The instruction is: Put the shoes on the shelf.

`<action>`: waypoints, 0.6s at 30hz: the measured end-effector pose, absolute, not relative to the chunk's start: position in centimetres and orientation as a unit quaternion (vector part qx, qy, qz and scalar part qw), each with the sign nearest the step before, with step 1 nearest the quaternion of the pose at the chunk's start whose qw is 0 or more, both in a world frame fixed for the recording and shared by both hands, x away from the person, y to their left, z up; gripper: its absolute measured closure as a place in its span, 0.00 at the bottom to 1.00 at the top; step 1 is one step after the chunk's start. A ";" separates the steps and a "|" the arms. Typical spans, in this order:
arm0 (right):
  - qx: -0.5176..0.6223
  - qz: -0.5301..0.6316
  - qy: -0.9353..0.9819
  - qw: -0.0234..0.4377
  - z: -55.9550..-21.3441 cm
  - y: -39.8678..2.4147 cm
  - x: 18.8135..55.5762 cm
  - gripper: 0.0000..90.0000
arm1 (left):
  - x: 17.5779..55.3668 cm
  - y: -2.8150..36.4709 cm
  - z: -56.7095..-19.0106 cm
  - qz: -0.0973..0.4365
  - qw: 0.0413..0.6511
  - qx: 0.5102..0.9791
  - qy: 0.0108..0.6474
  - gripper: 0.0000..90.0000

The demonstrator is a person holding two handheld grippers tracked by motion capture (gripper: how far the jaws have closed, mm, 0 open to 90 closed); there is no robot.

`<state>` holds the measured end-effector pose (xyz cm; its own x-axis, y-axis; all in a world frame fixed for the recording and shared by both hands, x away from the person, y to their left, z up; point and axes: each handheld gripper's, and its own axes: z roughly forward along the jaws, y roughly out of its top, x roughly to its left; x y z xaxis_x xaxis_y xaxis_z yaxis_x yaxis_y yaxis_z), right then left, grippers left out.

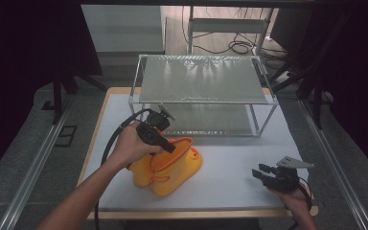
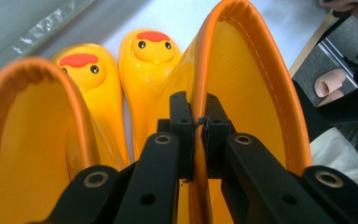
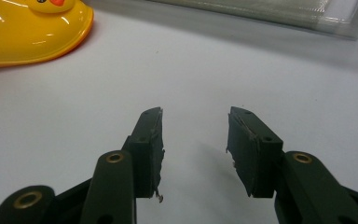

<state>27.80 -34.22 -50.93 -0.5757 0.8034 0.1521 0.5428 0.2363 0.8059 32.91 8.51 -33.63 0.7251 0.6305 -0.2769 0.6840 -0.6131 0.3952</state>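
Two yellow rubber boots sit on the white table, left of centre and towards the near edge, toes pointing away to the right. Each toe has a little duck face with a red patch, and the left gripper view shows both faces side by side, the left boot's and the right boot's.

The left gripper is down at the top of the boots, held in the person's left hand, its black cable curling off behind the wrist. In its own view the two black jaws are squeezed together on the orange rim of the right-hand boot, one jaw inside the opening and one outside, the thin wall pinched flat between the pads. The other boot's opening stands just beside it on the left, its rim curving up.

The right gripper lies low near the table's front right corner, in the right hand, grey plate on top, well apart from the boots. From its own camera the gripper has its jaws spread wide over bare white table, nothing between them. A yellow boot toe sits at the top left of that view, far off.

Behind it all stands a glass-topped rack on a metal frame, at the far side of the table
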 end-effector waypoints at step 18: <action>0.436 0.437 0.772 0.151 -50.8 -34.3 27.7 0.61 | 31.8 10.1 -32.2 -0.031 0.273 0.892 0.360 0.66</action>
